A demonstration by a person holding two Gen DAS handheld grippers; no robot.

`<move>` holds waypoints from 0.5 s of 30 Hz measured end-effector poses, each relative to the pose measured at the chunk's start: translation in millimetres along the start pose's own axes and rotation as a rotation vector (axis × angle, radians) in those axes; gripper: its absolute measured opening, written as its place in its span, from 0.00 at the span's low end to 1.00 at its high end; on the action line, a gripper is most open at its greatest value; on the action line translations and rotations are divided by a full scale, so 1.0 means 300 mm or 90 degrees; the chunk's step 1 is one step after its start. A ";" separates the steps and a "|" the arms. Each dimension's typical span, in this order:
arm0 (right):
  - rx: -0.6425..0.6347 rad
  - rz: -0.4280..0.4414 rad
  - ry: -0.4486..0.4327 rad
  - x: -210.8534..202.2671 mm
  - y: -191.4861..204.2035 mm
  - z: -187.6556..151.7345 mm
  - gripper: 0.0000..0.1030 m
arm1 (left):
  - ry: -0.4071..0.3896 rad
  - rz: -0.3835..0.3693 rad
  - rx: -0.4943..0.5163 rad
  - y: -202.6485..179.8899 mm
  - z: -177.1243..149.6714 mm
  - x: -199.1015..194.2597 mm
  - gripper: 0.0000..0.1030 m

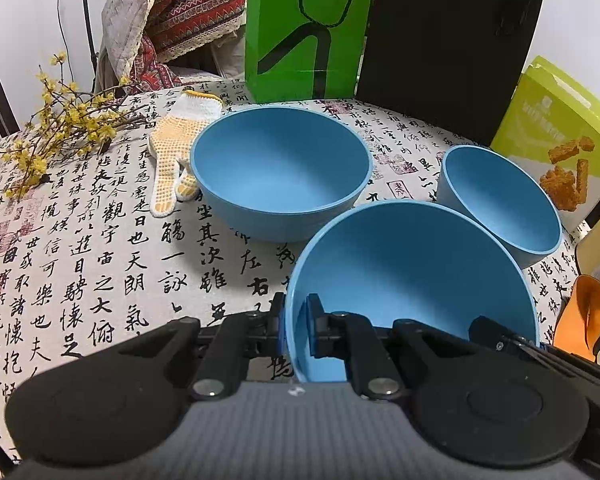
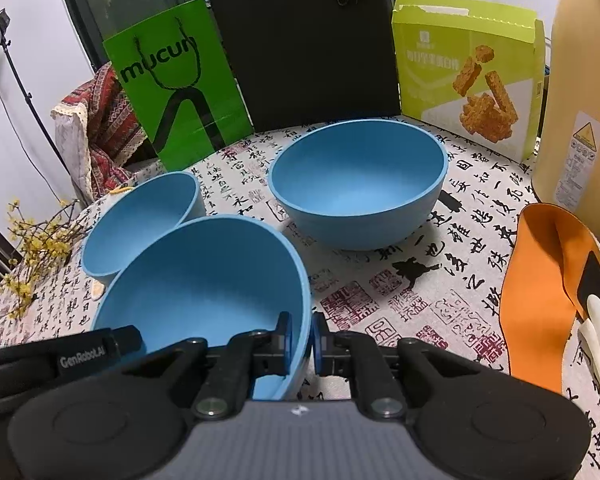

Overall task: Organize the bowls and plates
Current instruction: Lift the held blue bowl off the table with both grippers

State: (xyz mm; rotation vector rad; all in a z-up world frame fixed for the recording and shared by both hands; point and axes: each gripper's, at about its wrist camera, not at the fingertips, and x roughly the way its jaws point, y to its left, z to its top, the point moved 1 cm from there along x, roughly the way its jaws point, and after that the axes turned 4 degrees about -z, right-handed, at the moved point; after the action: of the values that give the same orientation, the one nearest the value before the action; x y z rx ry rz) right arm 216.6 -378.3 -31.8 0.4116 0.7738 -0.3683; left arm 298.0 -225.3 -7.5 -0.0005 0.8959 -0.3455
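Note:
Three blue bowls are on the calligraphy tablecloth. My left gripper (image 1: 294,324) is shut on the left rim of the nearest bowl (image 1: 412,276), one pad inside and one outside. My right gripper (image 2: 303,338) is shut on the opposite, right rim of that same bowl (image 2: 204,280). Each gripper's tip also shows in the other's view, the right gripper (image 1: 500,338) and the left gripper (image 2: 100,350). A second bowl (image 1: 280,168) (image 2: 140,216) stands behind the held one, beside a glove. The third bowl (image 1: 500,200) (image 2: 360,184) stands apart to the right.
A dotted work glove (image 1: 176,148) and yellow flower twigs (image 1: 60,120) lie at the left. A green paper bag (image 2: 176,92), a black bag (image 2: 312,40) and a snack box (image 2: 468,76) stand along the back. An orange cloth item (image 2: 540,280) and a tall yellowish container (image 2: 580,100) are on the right.

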 end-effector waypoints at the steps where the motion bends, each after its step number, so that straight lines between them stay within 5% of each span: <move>1: 0.000 0.000 -0.001 -0.004 0.000 -0.001 0.10 | -0.001 0.000 0.000 0.001 0.000 -0.003 0.11; 15: -0.001 0.001 -0.018 -0.072 0.012 -0.011 0.10 | -0.021 0.001 0.004 0.006 -0.012 -0.076 0.11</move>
State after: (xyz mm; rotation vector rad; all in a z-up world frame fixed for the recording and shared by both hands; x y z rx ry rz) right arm 202.2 -370.0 -17.3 0.4053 0.7453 -0.3711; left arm 282.7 -216.3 7.4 0.0008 0.8619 -0.3457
